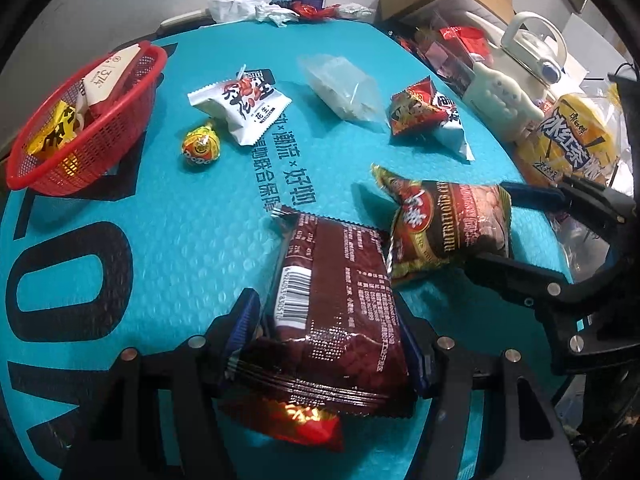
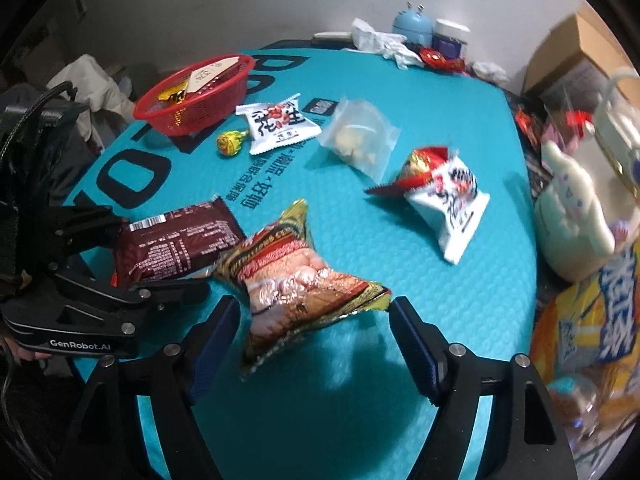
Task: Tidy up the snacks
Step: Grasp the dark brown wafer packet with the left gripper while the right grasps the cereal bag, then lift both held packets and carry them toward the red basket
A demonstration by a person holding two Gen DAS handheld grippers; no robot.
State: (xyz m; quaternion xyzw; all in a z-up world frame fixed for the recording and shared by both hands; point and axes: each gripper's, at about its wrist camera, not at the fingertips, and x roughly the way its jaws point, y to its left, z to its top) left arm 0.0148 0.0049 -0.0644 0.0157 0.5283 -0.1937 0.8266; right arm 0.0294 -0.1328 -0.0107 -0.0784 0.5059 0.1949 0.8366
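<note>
Teal mat [image 1: 192,240] under snacks: left gripper [image 1: 332,344] pinches a dark brown packet [image 1: 340,300]; right gripper [image 2: 316,344] spread around a peanut packet [image 2: 304,280].

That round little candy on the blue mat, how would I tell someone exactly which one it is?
Start at the red basket at the far left of the teal mat. Just right of it, beside the white peanut packet, lies the round candy. It is the only ball-shaped piece, wrapped in shiny yellow and orange foil with a twisted end, while everything around it is a flat or pillow-shaped bag.
</note>
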